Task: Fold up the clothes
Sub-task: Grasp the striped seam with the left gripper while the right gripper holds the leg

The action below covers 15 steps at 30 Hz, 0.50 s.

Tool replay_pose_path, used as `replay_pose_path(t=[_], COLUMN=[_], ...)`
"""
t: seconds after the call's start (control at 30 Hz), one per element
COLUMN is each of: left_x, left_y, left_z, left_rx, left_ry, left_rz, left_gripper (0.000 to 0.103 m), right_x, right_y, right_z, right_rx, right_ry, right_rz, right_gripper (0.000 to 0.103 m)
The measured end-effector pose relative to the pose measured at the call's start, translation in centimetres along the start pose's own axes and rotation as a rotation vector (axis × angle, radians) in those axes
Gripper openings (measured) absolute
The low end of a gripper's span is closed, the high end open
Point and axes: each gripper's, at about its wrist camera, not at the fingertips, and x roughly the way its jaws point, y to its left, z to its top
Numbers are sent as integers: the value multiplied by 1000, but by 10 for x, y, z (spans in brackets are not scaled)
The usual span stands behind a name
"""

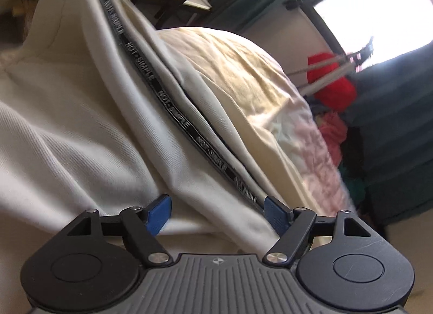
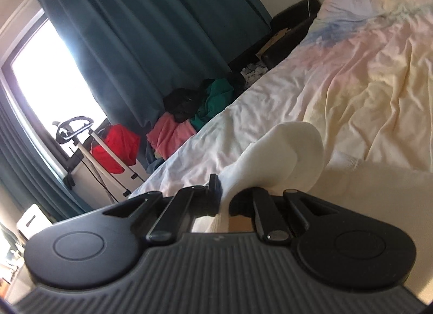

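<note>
Cream ribbed fabric of the garment lies heaped on the bed, a black lettered strap running across it. My left tongs are spread wide, the blue pads flanking a fold without pressing it. My right tongs pinch a white bunched edge of the garment above the pastel sheet.

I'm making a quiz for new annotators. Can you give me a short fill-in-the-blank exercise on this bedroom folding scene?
1. The left tongs stand ____ , with the white garment lying between their blue pads.
2. The right tongs are shut on a fold of ____ cloth.
3. The black strap on the garment bears the printed words NOT ____ .
4. The curtains by the window are dark ____ .

Missing words: open; white; SIMPLE; teal
</note>
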Motion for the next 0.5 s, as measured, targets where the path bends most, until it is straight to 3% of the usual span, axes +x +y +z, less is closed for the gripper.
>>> replay_pose_path(t=[0.13,0.27,0.37,0.5], left_x=[14,13,-2,-39], left_y=[12,18,14,-10], left_z=[8,11,12,15], left_rx=[-67,-84,-78,45], left_ry=[-34,-86,-156,-303], left_rz=[-36,-51,-118,-232], left_gripper=[64,7,3,3], right_x=[5,10,-11,-74], right_y=[-11,-28,-12,45], right_z=[-6,-12,-6,15], right_rx=[1,68,79,0], right_ry=[30,78,38,-110], right_rz=[-31,-60,-36,76], right_gripper=[8,8,8,8])
